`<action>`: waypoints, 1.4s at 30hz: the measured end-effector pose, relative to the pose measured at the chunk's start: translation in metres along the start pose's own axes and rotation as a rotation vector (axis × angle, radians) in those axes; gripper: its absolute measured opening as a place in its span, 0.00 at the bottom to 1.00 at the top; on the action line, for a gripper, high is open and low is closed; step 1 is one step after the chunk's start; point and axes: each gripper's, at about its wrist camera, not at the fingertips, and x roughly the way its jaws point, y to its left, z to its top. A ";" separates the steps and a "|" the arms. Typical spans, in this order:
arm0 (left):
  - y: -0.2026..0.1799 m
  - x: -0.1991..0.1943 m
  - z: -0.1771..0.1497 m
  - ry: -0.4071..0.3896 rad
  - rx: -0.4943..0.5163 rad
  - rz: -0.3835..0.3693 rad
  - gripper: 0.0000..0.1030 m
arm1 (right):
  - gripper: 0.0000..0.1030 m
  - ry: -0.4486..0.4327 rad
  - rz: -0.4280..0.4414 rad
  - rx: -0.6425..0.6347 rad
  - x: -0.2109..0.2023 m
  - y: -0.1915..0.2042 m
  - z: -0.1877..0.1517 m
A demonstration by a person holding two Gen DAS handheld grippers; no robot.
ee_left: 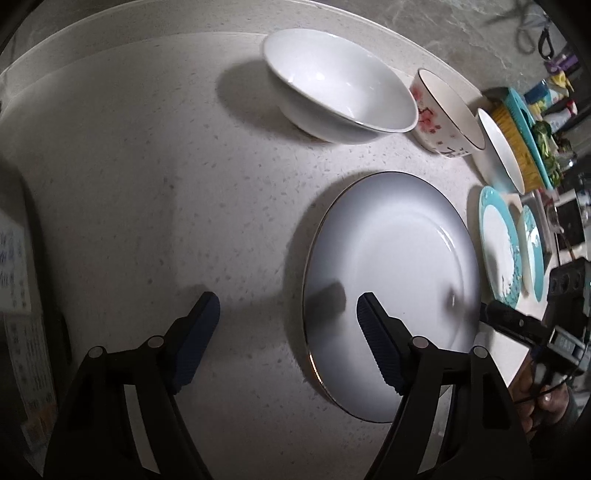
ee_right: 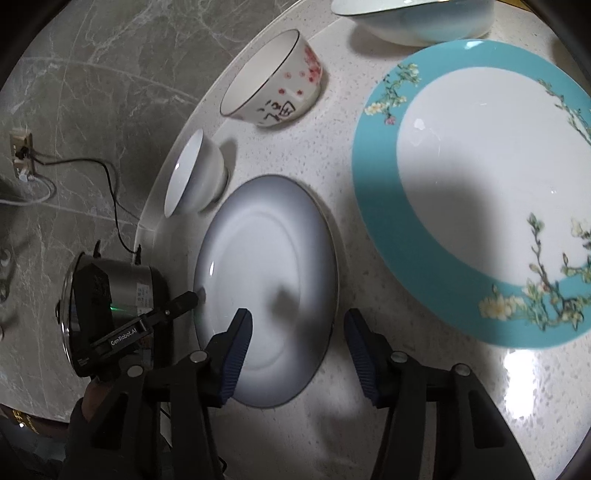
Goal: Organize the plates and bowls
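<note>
A white gold-rimmed plate (ee_left: 399, 280) lies flat on the speckled table; it also shows in the right wrist view (ee_right: 266, 273). My left gripper (ee_left: 288, 317) is open and empty, its right finger over the plate's near edge. My right gripper (ee_right: 297, 332) is open and empty, straddling the plate's other edge. A big white bowl (ee_left: 340, 88), a cherry-blossom bowl (ee_left: 443, 118) (ee_right: 273, 85) and a small white bowl (ee_left: 498, 151) (ee_right: 195, 173) stand behind. A teal-rimmed floral plate (ee_right: 480, 184) (ee_left: 498, 243) lies beside the white plate.
A second teal plate (ee_left: 532, 247) lies past the first. A large white bowl (ee_right: 413, 18) is at the top of the right wrist view. The round table's edge (ee_right: 166, 177) runs close behind the small bowl, with grey floor and cables beyond. Clutter (ee_left: 546, 122) fills the far right.
</note>
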 end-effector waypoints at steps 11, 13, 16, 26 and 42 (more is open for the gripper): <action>-0.038 0.019 0.037 0.078 0.129 -0.062 0.58 | 0.49 0.000 -0.007 0.053 0.007 0.001 0.010; -0.042 0.019 0.037 0.099 0.151 -0.074 0.47 | 0.49 0.002 -0.012 0.052 0.009 0.002 0.011; -0.041 0.016 0.036 0.107 0.180 -0.057 0.45 | 0.49 0.006 -0.020 0.047 0.009 0.003 0.011; -0.033 0.010 0.028 0.109 0.231 -0.009 0.26 | 0.18 0.041 -0.178 -0.010 0.014 0.012 0.016; -0.040 0.005 0.014 0.172 0.104 0.012 0.26 | 0.19 0.035 -0.235 0.014 0.013 0.018 0.017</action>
